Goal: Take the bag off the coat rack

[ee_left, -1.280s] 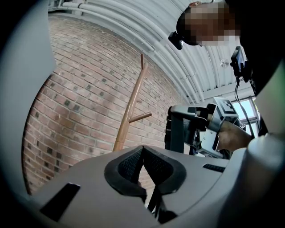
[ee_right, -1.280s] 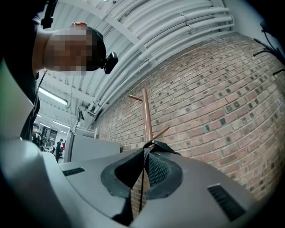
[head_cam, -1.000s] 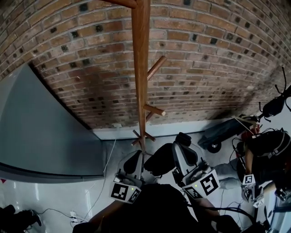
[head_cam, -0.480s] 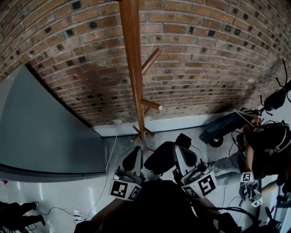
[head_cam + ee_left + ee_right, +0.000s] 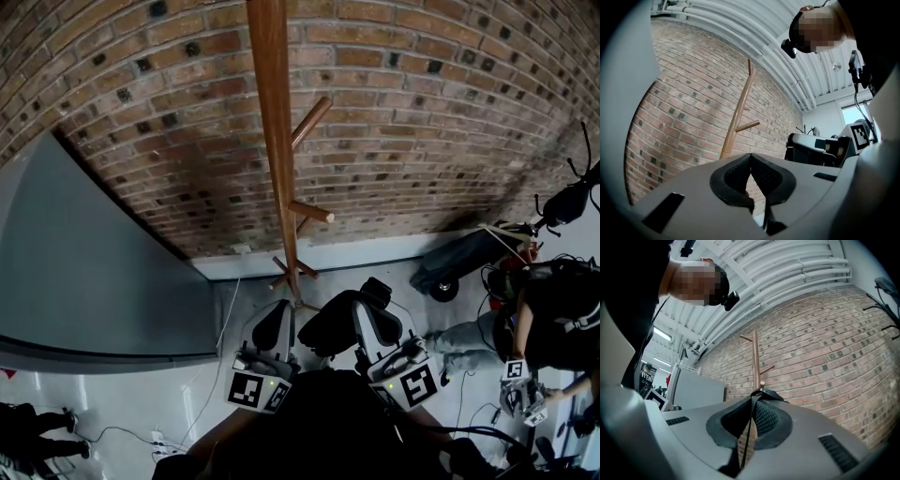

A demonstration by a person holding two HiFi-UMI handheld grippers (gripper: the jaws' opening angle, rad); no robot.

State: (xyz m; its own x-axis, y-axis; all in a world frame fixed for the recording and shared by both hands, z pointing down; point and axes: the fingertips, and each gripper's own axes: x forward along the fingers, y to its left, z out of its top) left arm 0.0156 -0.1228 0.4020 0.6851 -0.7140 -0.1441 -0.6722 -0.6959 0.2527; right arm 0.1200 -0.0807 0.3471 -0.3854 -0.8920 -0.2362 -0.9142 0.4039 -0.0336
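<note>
The wooden coat rack [image 5: 273,141] stands against the brick wall, and its pegs [image 5: 311,213] are bare. Both grippers are low in the head view, close to my body and short of the rack's foot. A black bag [image 5: 326,330] hangs between them. My right gripper [image 5: 373,317] is shut on the bag's black strap [image 5: 750,427], which runs up between the pads and folds over their tips. The rack's pole [image 5: 755,363] rises beyond it. My left gripper [image 5: 279,326] is shut, its pads [image 5: 761,173] touching with nothing between them, and the rack [image 5: 736,124] shows beyond.
A grey panel [image 5: 84,272] stands at the left along the brick wall [image 5: 422,112]. Cables [image 5: 214,370] lie on the white floor. At the right are a dark wheeled case [image 5: 461,264] and a person in black [image 5: 555,319].
The rack has slid a little left and farther off in the head view. The right gripper has drawn slightly back and left with the strap. The person at the right has shifted.
</note>
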